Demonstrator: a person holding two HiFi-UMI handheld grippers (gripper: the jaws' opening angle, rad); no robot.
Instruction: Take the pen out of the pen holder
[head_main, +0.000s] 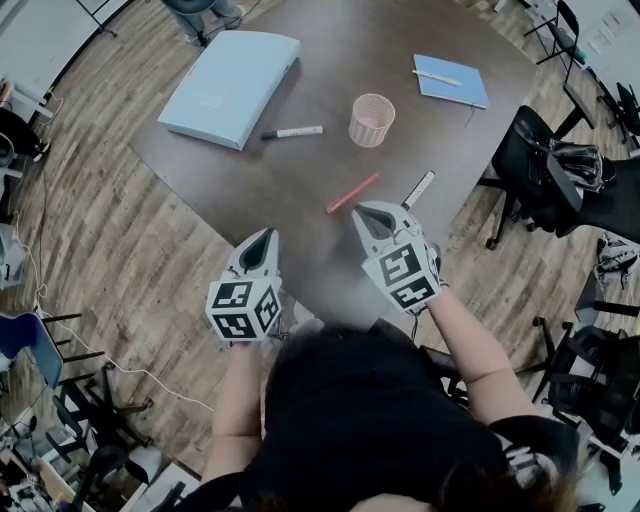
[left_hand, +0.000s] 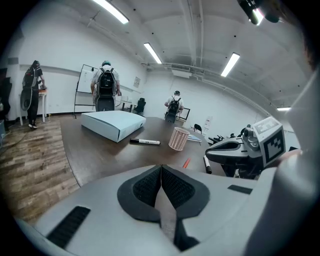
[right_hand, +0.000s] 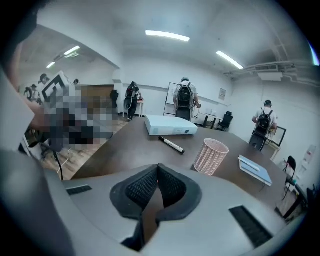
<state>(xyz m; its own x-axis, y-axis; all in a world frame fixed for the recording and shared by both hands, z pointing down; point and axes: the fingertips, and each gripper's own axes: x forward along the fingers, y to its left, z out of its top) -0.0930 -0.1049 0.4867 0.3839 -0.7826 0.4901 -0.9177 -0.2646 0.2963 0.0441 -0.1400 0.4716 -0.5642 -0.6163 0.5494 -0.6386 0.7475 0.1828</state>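
We are holding the left claw (head_main: 262, 243) and right claw (head_main: 368, 216) pressed together, empty, over the table (head_main: 300, 190). Our head (head_main: 370, 400) is hiding the table's near edge, and the pink pen holder's (head_main: 372, 120) inside is too small to read.

bright even indoor light from ceiling strip lights (left_hand: 152, 52), tubes blown out white, soft sheen on the dark table (head_main: 300, 190), barely any shadows, both gripper views fisheye with black vignetted corners, right one a bit hazier, head view edges bent

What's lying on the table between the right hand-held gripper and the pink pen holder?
A red pen, seen in the head view. A white marker lies just right of it.
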